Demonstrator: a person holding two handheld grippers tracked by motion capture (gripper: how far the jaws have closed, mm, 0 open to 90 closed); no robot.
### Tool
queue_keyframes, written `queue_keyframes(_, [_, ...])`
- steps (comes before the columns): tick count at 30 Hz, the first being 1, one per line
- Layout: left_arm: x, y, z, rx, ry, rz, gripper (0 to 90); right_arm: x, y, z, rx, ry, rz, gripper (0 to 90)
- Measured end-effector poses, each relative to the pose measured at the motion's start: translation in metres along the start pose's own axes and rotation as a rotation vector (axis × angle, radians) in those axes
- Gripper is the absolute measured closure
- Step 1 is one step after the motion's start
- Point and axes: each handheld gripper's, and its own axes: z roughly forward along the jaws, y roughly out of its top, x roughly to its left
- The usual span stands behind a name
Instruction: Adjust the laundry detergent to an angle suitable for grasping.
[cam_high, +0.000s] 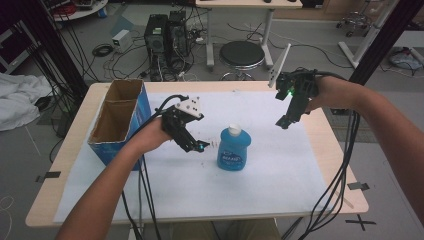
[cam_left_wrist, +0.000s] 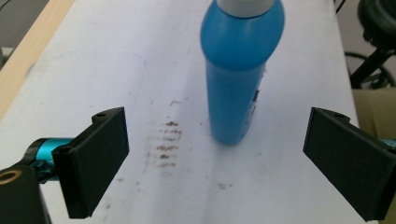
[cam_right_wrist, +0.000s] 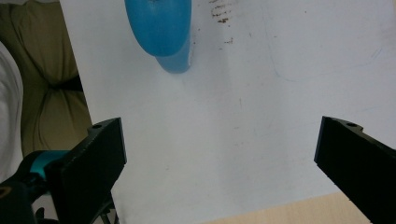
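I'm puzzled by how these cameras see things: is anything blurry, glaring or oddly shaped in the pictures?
High view: soft, even light, a little grainy; the blue bottle reads clearly, and the white table cover is bright but not blown out. Left gripper view: the bottle bulges at the top from closeness. Right gripper view: the bottle is cropped and soft, and the cover looks washed pale.

A lab: computer towers (cam_high: 165, 42), tangled floor cables (cam_high: 115, 57), a stool (cam_high: 242, 54), black frame posts (cam_high: 57, 47).

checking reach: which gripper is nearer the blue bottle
The left gripper, just beside the blue bottle; the right gripper hangs farther off.
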Motion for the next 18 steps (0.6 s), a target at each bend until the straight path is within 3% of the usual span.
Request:
queue_keyframes(2, [0.007,0.005,-0.003,0.062,0.016,0.0,1.9,0.0,0.0,0.0,-0.003,-0.001,-0.004,1.1])
queue_keyframes(7, [0.02,0.019,-0.009,0.181,0.048,0.023,1.6,-0.002,-0.001,0.0,-0.006,-0.002,-0.006,1.2])
queue_keyframes(11, [0.032,0.027,-0.011,0.282,0.031,0.043,1.7,-0.003,-0.001,0.001,-0.004,-0.003,-0.011,1.2])
queue_keyframes(12, [0.035,0.028,-0.012,0.298,0.023,0.037,1.7,-0.003,0.0,0.001,-0.001,-0.003,-0.01,1.2])
queue_keyframes(14, [0.041,0.032,-0.013,0.325,0.051,0.038,1.7,-0.003,0.0,0.001,-0.001,-0.003,-0.006,1.2])
queue_keyframes(16, [0.046,0.034,-0.014,0.327,0.08,0.044,1.7,-0.004,0.0,0.002,-0.005,-0.002,-0.008,1.2])
queue_keyframes(18, [0.052,0.035,-0.017,0.333,0.078,0.029,1.7,-0.004,0.001,0.002,-0.003,-0.001,-0.003,1.2])
